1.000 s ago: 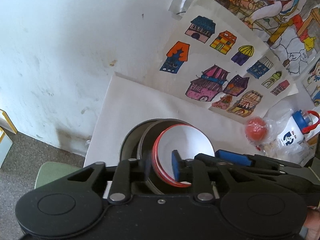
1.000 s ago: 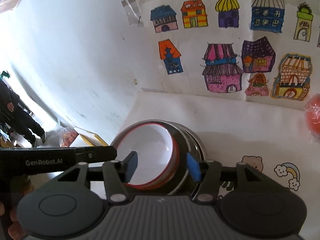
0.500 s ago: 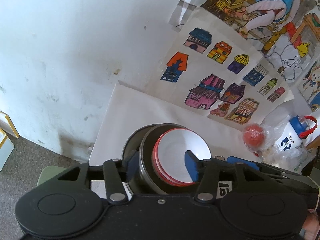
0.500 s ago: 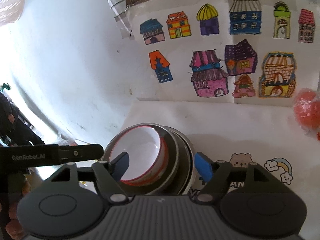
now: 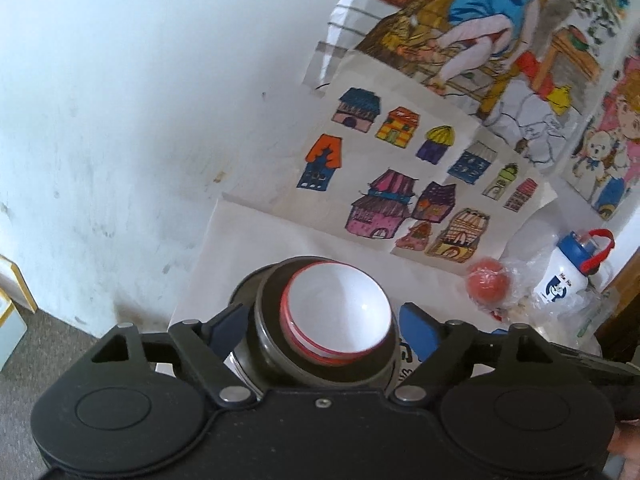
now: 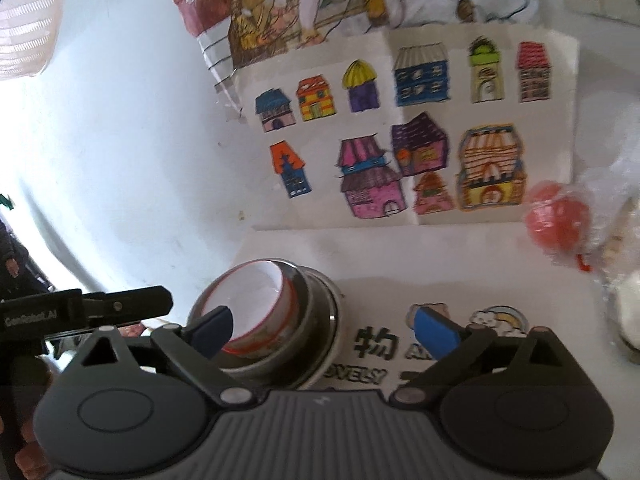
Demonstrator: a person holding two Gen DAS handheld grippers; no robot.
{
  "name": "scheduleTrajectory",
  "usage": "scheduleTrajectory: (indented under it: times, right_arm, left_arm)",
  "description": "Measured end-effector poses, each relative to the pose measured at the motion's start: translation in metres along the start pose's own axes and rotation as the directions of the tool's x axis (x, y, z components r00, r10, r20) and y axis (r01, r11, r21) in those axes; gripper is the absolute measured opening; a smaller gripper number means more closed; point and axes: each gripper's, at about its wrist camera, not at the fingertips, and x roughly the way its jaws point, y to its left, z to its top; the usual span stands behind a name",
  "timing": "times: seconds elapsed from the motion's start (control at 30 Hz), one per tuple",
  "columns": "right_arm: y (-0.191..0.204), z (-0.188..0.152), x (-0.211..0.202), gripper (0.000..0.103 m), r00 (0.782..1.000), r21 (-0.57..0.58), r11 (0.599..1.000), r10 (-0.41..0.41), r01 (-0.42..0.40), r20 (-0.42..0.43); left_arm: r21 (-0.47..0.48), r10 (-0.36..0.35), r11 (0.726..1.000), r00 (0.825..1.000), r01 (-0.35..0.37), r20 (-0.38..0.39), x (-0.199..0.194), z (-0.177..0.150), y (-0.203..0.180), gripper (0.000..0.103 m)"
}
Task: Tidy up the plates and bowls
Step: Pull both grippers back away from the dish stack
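Observation:
A white bowl with a red rim [image 5: 338, 312] [image 6: 250, 304] sits nested on top of a stack of steel bowls [image 5: 320, 372] [image 6: 316, 320] near the left end of the white table [image 5: 248, 240]. My left gripper [image 5: 322, 328] hangs just behind the stack. Its jaws are opening and stand to either side of the stack without touching it. The jaws of my right gripper [image 6: 323, 331] are opening too. Its left fingertip [image 6: 212, 330] shows in front of the bowl, its right one over the printed tabletop. Neither holds anything.
A red ball in a clear bag [image 5: 488, 284] [image 6: 558, 224] lies at the back right, beside a white bottle with a blue lid [image 5: 564, 276]. Children's drawings [image 6: 400, 152] cover the wall behind. The table's left edge [image 5: 192, 280] drops to grey floor.
Both grippers' jaws have spread wide and let go of the red-rimmed bowl's rim. Both have drawn back and slightly up from the stack, which stays in place.

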Motion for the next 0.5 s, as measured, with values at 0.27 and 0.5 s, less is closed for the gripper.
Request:
scheduleTrajectory:
  times: [0.27,0.5]
  right_arm:
    - [-0.002,-0.018,-0.037,0.103,0.995,-0.005,0.998,-0.056,0.056,0.079]
    - [-0.001,-0.042,-0.060,0.103,0.983,-0.010,0.994,-0.105,0.108,0.150]
  left_arm:
    - [0.028,0.007,1.000,0.998,-0.009,0.064,-0.014,-0.024,-0.015,0.097]
    - [0.063,0.042,0.997,0.993,-0.049,0.113,-0.022,-0.047,-0.019,0.102]
